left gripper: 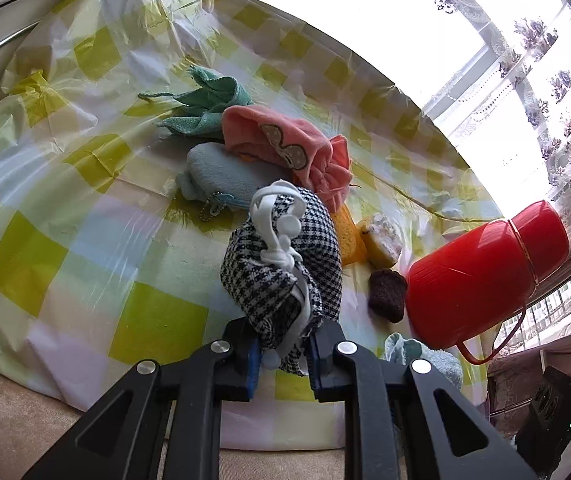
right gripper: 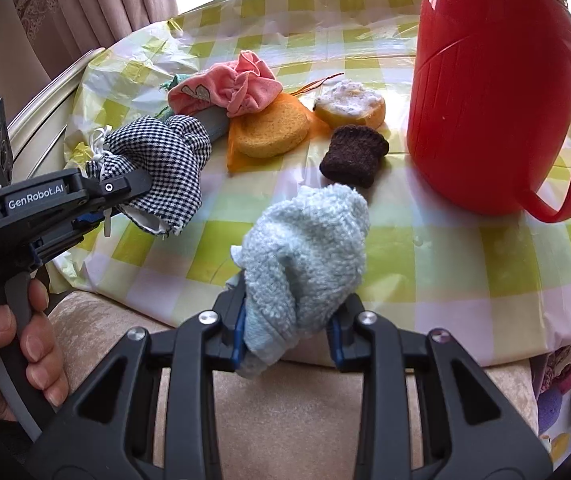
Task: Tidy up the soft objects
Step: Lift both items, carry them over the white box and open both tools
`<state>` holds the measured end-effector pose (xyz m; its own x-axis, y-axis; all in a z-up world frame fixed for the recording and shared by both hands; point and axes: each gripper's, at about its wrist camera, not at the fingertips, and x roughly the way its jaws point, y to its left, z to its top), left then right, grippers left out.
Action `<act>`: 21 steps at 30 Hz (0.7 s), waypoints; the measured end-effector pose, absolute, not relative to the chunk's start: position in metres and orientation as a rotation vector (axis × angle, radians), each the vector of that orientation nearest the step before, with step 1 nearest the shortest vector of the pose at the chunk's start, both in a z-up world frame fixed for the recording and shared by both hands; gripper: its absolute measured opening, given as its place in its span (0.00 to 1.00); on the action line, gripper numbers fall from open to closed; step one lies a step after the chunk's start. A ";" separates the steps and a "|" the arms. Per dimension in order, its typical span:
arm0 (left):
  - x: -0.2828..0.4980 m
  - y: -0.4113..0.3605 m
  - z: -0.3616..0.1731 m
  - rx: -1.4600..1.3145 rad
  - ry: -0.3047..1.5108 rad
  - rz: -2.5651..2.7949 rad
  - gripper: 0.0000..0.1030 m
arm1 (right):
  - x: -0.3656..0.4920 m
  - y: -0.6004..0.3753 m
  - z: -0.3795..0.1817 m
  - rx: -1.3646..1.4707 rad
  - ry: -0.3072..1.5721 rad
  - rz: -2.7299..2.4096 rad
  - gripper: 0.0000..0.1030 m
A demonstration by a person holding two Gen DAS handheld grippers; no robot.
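Note:
My left gripper (left gripper: 283, 344) is shut on a black-and-white checked drawstring pouch (left gripper: 285, 256) with white cords, held above the table. The right wrist view shows that gripper (right gripper: 125, 196) from the side, with the checked pouch (right gripper: 161, 168) bunched at its tips. My right gripper (right gripper: 289, 320) is shut on a fluffy light blue cloth (right gripper: 309, 256) near the table's front edge. Behind lie a pink cloth (right gripper: 229, 88), a teal cloth (left gripper: 205, 104), a pale blue plush pouch (left gripper: 221, 172), an orange sponge (right gripper: 271, 132), a foamy yellow sponge (right gripper: 351, 106) and a brown knitted piece (right gripper: 353, 156).
A tall red jug (right gripper: 493, 88) with a handle stands on the right of the round table. The table is covered in a yellow-green checked plastic sheet (right gripper: 445, 248). A person's hand (right gripper: 25, 340) grips the left tool's handle. A beige cushion (right gripper: 285, 408) lies below the table's edge.

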<state>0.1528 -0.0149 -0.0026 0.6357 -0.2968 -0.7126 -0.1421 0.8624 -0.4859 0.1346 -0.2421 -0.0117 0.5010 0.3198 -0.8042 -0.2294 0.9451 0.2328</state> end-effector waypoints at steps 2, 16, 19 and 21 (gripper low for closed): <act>0.146 -0.019 0.000 -0.525 0.886 -0.097 0.19 | 0.131 -0.245 -0.008 0.103 0.983 0.329 0.34; 0.109 -0.058 0.016 -0.385 0.870 -0.101 0.19 | 0.108 -0.274 0.006 0.124 0.966 0.280 0.34; 0.103 -0.068 0.019 -0.352 0.867 -0.102 0.19 | 0.103 -0.279 0.009 0.123 0.962 0.268 0.34; 0.100 -0.074 0.021 -0.329 0.863 -0.103 0.19 | 0.100 -0.284 0.010 0.125 0.963 0.261 0.34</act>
